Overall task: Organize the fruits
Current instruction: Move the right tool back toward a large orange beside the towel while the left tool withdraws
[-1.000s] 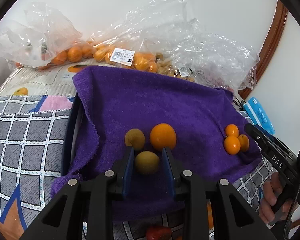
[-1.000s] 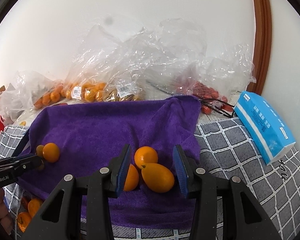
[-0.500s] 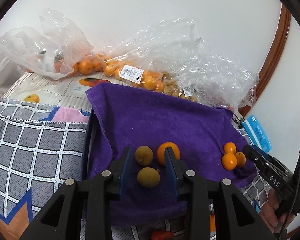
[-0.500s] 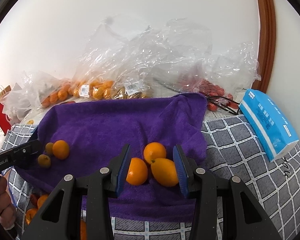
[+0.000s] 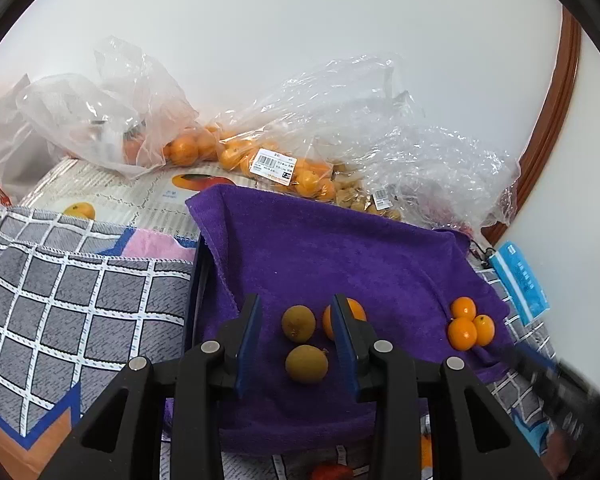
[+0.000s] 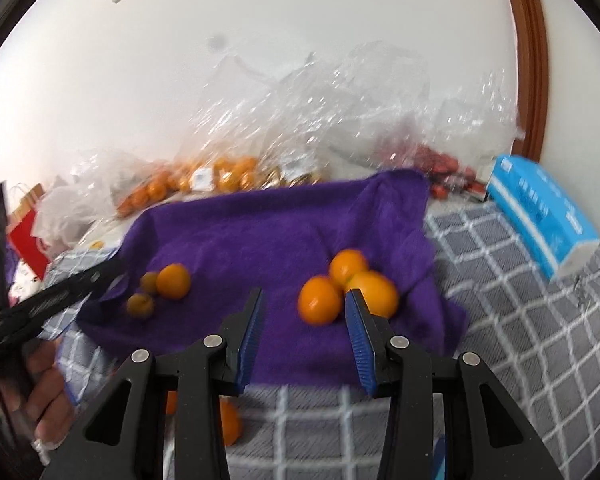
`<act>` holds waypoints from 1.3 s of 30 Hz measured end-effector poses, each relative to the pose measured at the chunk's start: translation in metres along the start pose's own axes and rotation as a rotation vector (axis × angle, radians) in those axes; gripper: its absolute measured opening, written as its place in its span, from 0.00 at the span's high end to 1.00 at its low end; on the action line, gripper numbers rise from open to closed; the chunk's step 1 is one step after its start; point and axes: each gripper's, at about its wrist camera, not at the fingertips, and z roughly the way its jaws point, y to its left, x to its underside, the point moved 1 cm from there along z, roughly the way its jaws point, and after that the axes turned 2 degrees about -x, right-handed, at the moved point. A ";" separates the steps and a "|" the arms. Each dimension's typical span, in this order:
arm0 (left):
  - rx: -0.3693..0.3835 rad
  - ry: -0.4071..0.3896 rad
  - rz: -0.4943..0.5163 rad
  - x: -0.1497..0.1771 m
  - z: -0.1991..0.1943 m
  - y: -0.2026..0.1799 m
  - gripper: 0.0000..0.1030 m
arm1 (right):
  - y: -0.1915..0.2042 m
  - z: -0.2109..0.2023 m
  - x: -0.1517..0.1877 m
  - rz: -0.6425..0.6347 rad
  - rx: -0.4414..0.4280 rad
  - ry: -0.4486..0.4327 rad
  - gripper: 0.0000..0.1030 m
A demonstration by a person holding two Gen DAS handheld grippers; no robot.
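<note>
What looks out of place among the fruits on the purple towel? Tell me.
One large round orange sits with the two brownish-green fruits on the purple towel, while three small orange fruits cluster apart on the right. By colour it looks mis-sorted.

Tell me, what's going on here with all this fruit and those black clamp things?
A person holds a two-finger gripper in each hand and is sorting fruit on a purple towel. Two groups lie there: two brownish-green fruits beside one orange, and three small oranges clustered together. The left gripper and right gripper are both open and hold nothing. More fruit sits in plastic bags behind.
</note>
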 end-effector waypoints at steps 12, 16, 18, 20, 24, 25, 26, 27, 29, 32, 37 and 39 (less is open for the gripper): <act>0.011 -0.029 -0.029 -0.003 -0.008 0.007 0.66 | 0.037 -0.003 0.048 -0.013 -0.104 0.104 0.59; 0.013 -0.018 -0.037 -0.003 -0.006 0.009 0.66 | 0.048 0.001 0.056 -0.060 -0.122 0.135 0.59; 0.020 -0.017 -0.041 -0.003 -0.007 0.009 0.66 | 0.051 0.002 0.059 -0.077 -0.105 0.132 0.58; 0.016 -0.023 -0.037 -0.002 -0.008 0.008 0.66 | 0.054 0.006 0.062 -0.093 -0.074 0.133 0.57; 0.019 -0.022 -0.035 -0.002 -0.008 0.007 0.66 | 0.056 0.014 0.063 -0.105 -0.023 0.153 0.57; 0.019 -0.021 -0.033 -0.002 -0.008 0.006 0.66 | 0.057 0.016 0.063 -0.108 -0.018 0.157 0.56; 0.017 -0.021 -0.030 -0.001 -0.008 0.006 0.66 | 0.058 0.017 0.063 -0.115 -0.007 0.160 0.56; 0.014 -0.021 -0.025 -0.001 -0.007 0.005 0.66 | 0.059 0.018 0.064 -0.121 0.004 0.167 0.56; 0.007 -0.016 -0.017 0.000 -0.005 0.004 0.66 | 0.061 0.019 0.065 -0.134 0.004 0.167 0.60; 0.006 -0.014 -0.009 0.001 -0.005 0.002 0.66 | 0.059 0.015 0.064 -0.131 0.009 0.150 0.61; -0.005 -0.033 0.008 0.002 -0.009 0.000 0.66 | 0.043 -0.003 0.061 -0.113 0.045 0.078 0.61; 0.003 -0.030 0.003 0.002 -0.010 0.001 0.65 | 0.033 -0.007 0.059 -0.128 0.090 0.063 0.61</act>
